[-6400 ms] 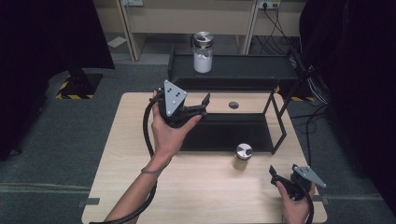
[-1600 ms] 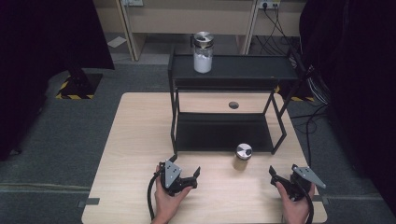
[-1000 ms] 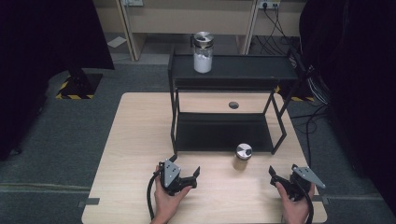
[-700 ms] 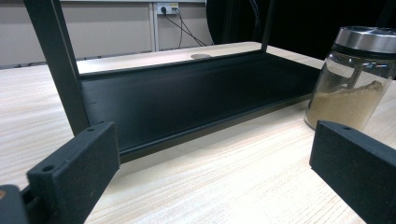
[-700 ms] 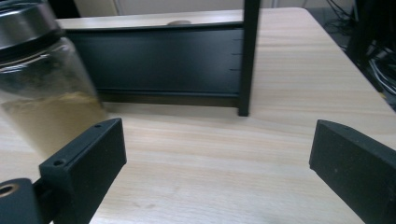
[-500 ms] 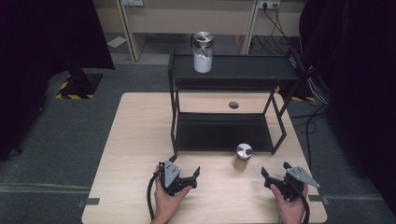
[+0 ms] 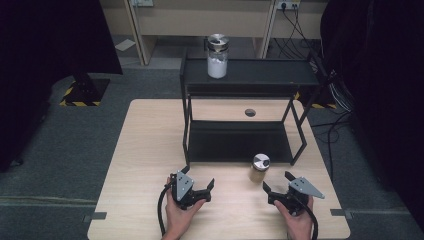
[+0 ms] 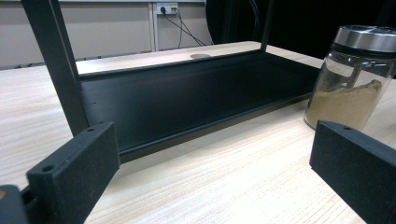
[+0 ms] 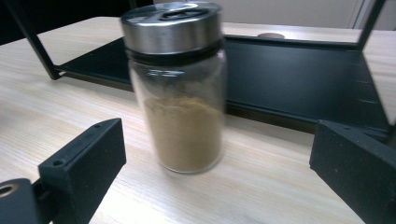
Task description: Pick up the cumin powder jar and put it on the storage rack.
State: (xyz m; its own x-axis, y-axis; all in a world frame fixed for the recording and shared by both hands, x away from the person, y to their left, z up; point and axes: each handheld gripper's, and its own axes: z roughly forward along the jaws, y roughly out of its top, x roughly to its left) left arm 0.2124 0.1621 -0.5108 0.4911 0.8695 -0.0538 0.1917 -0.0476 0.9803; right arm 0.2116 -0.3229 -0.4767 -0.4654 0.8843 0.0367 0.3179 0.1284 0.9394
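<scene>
On the counter (image 7: 150, 150), just near of the black rack (image 7: 240, 145), your brown spice jar (image 9: 177, 88) stands ungrasped; both the right gripper (image 7: 280, 187) and the left gripper (image 7: 197, 182) have fingers apart, lifting remains.

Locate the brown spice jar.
In the high view, the brown spice jar stands on the table, right of centre, just before the black rack, ahead of the open right gripper.

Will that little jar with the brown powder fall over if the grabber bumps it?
Maybe. The brown-powder jar looks tall and narrow, so a bump near its metal lid could tip it. Its glass looks smooth, likely slippery and breakable. It is under half full, so probably light.
</scene>
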